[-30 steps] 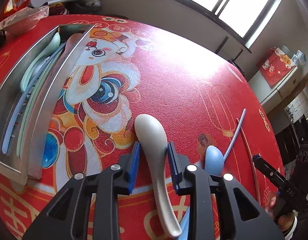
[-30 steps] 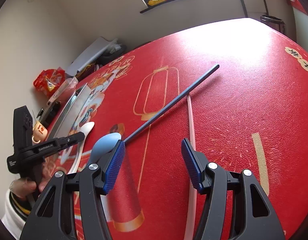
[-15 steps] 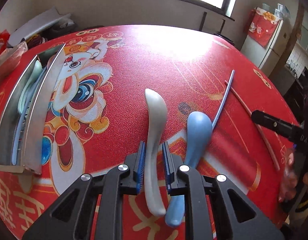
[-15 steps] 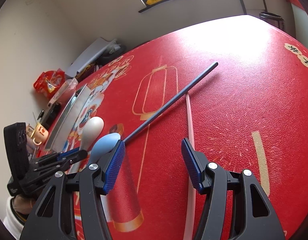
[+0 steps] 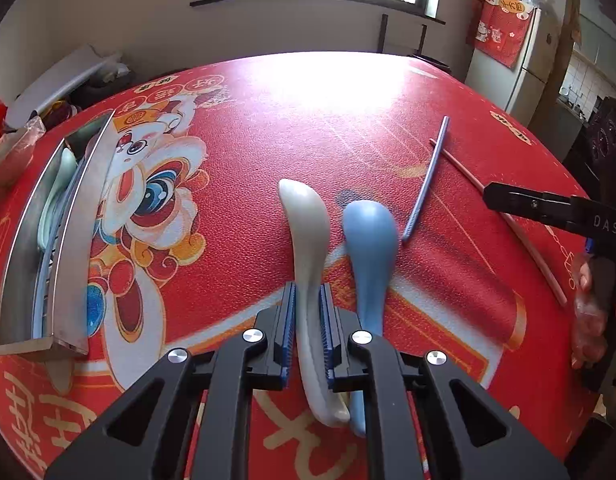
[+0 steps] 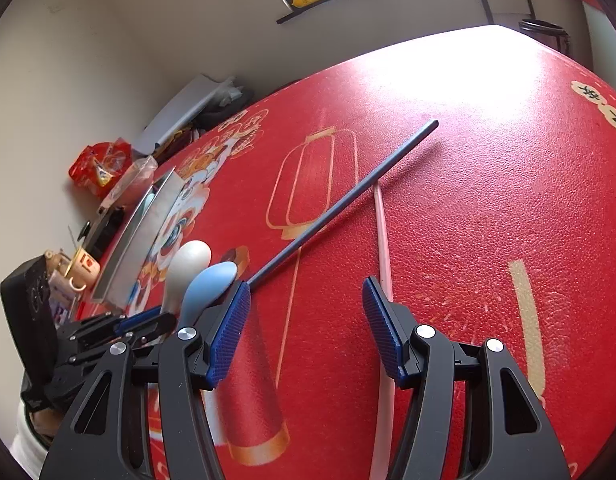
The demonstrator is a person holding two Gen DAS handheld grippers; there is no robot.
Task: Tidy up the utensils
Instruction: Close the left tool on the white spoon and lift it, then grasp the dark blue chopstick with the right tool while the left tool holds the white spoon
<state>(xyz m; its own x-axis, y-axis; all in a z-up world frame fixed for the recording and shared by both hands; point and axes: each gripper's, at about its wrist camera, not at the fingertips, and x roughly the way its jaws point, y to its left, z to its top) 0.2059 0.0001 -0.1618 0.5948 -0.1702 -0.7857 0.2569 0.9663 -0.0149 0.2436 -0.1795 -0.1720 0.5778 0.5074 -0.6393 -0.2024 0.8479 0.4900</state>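
Left gripper clamps the white spoon's handle on a red table, right gripper hangs wide and empty; some utensils already lie in the tray, blue spoon and two chopsticks remain

My left gripper: black plastic frame, blue ribbed pads, silver screws. My right gripper: same build, white "DAS" lettering on the side. White cuff at my left wrist.
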